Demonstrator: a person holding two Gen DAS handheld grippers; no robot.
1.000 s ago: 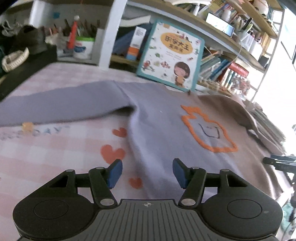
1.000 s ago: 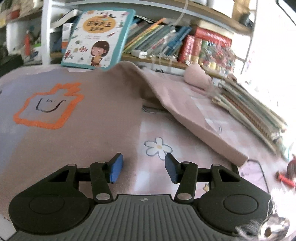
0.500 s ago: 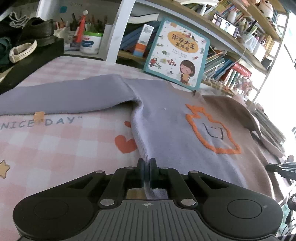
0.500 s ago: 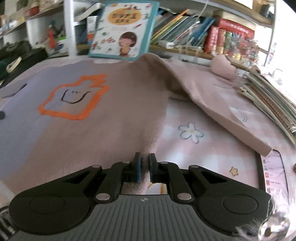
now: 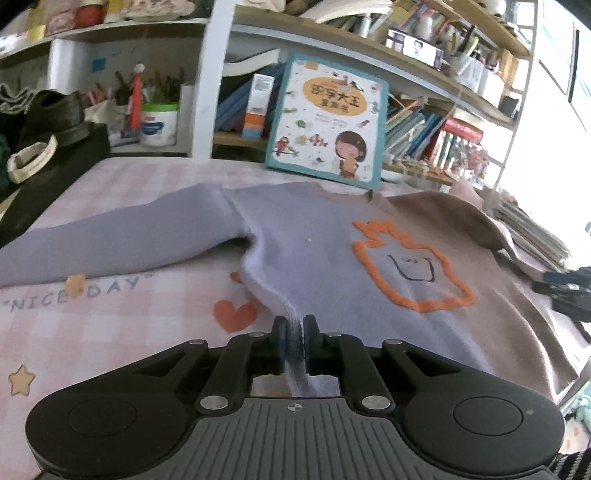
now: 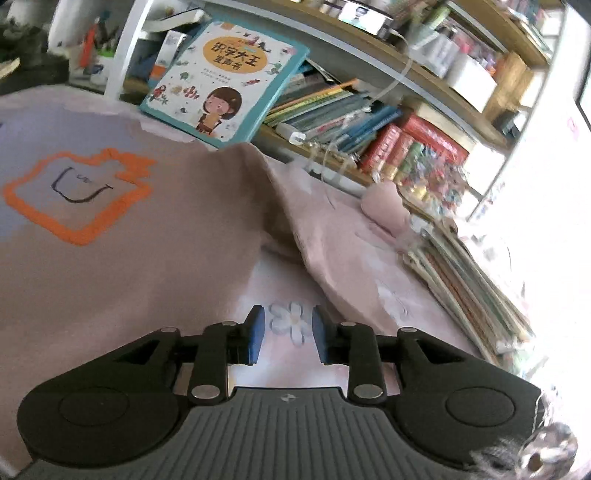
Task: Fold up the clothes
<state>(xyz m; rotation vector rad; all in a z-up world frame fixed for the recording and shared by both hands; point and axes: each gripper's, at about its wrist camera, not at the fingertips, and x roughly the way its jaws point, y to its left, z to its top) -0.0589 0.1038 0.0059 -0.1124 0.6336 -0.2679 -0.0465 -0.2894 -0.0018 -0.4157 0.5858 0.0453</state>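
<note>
Sweater lies flat on the pink checked sheet, front up, lilac on one half and tan on the other, with an orange outline patch on the chest. One lilac sleeve runs out to the left across the sheet; the tan sleeve angles out on the other side.

Left gripper: fingers pinch the sweater's lilac side edge near the hem, with a ridge of fabric bunched up between the blue pads. Jaws have just eased open very slightly, cloth still gripped.

Right gripper: fingers apart, nothing between them, just the sheet's flower print showing in the gap. Jaws have just been opening. Tan hem edge sits just beside its left finger; cannot tell if it touches.

Picture book leans on the shelf behind the sweater.
</note>
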